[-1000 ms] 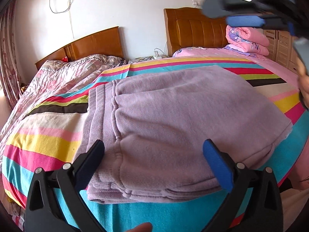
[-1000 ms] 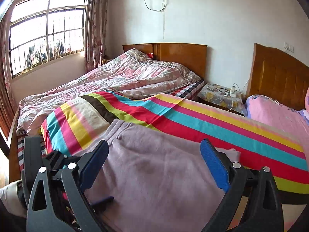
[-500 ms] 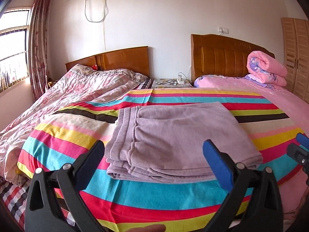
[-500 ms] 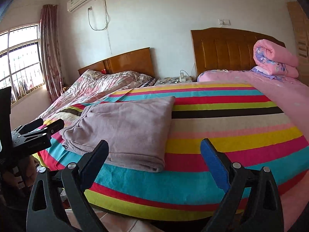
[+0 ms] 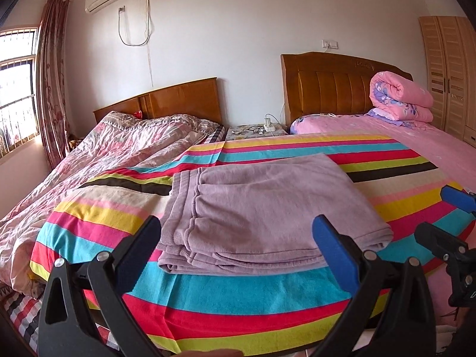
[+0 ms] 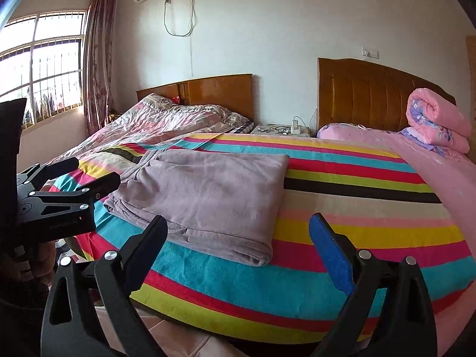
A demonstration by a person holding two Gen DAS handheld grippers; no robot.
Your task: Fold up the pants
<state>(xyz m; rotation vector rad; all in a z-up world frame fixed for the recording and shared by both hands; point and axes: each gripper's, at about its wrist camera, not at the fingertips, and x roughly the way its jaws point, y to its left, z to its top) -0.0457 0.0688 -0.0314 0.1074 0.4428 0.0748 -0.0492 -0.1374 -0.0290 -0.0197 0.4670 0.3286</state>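
On the striped blanket [image 5: 267, 294], near its front edge, the lilac pants [image 5: 261, 208] lie folded into a flat rectangular stack — ribbed waistband to the left, layered hems showing along the near side. In the right wrist view the pants [image 6: 205, 190] sit on the blanket's left part, their folded edge running toward the front.

Nothing touches them. The left gripper [image 5: 238, 247] hangs just in front of the stack, jaws spread wide and empty, the pants framed between its fingers. The right gripper [image 6: 238, 244] is likewise wide open and holds nothing, hanging before the bare stripes to the right of the pants.

Beyond the blanket are a pink sheet [image 5: 416, 142] with a rolled pink quilt [image 5: 398, 95] on it, a second bed under a floral quilt [image 5: 104, 154], and a small nightstand [image 5: 255, 128] between the two wooden headboards.
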